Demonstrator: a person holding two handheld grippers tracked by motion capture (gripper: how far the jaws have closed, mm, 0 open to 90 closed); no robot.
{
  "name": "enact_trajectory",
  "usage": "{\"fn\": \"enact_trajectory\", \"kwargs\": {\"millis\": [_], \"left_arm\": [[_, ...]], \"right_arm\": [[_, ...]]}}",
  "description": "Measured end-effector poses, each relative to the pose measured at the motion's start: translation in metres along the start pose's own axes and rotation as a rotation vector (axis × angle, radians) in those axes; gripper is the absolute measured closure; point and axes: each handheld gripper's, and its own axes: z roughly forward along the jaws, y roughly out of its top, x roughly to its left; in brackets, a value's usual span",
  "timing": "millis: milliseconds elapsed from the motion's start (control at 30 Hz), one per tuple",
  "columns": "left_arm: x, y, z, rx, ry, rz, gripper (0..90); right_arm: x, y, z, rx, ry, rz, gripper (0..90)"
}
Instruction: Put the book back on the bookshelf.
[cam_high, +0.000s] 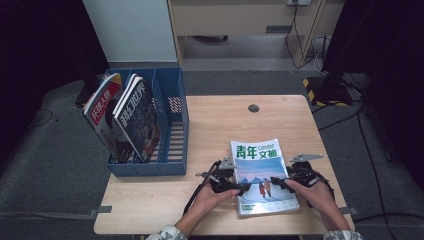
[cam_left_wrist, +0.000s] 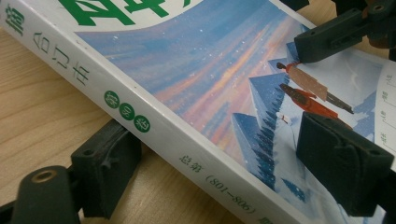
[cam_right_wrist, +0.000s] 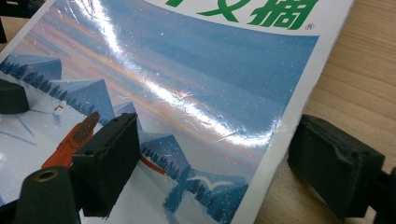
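High view: we look from above our own side of the table (cam_high: 210, 210), facing forward and down; the file rack (cam_high: 172, 115) sits at 10 o'clock, the magazine (cam_high: 260, 175) at 5 o'clock, floor and furniture beyond at 12 o'clock.
Left gripper view: we ride very close to the tabletop, looking along the left gripper (cam_left_wrist: 224, 172) across the magazine's (cam_left_wrist: 196, 70) spine edge toward 1 o'clock.
Right gripper view: equally close and low, we look along the right gripper (cam_right_wrist: 224, 172) over the magazine's (cam_right_wrist: 187, 84) opposite edge toward 11 o'clock.
Shared: all three take in the magazine cover's snowy picture; each gripper view catches the other gripper's jaw tip.
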Motion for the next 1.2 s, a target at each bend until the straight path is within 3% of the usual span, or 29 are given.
{"fn": "enact_trajectory", "kwargs": {"millis": [167, 467, 600, 767, 933, 1200], "left_arm": [[0.001, 0.0, -0.001, -0.001, 0.003, -0.001, 15.0], [0.01, 0.001, -0.006, -0.011, -0.009, -0.079, 26.5], [0.016, 0.001, -0.01, -0.017, -0.014, -0.113, 31.1], [0.022, 0.004, -0.019, -0.056, 0.01, -0.119, 40.6], [0.031, 0.004, -0.026, -0.084, 0.016, -0.162, 47.2], [0.039, 0.004, -0.03, -0.093, 0.019, -0.204, 51.8]], "right_arm": [[0.002, 0.002, 0.002, -0.001, -0.013, 0.006, 13.3], [0.009, 0.004, 0.006, 0.003, -0.021, 0.007, 13.9], [0.015, 0.006, 0.01, 0.004, -0.003, -0.012, 15.4], [0.019, 0.007, 0.012, 0.007, 0.01, -0.013, 17.5], [0.024, 0.008, 0.015, 0.011, 0.03, -0.029, 18.5], [0.03, 0.01, 0.017, 0.017, 0.052, -0.036, 21.2]]}}
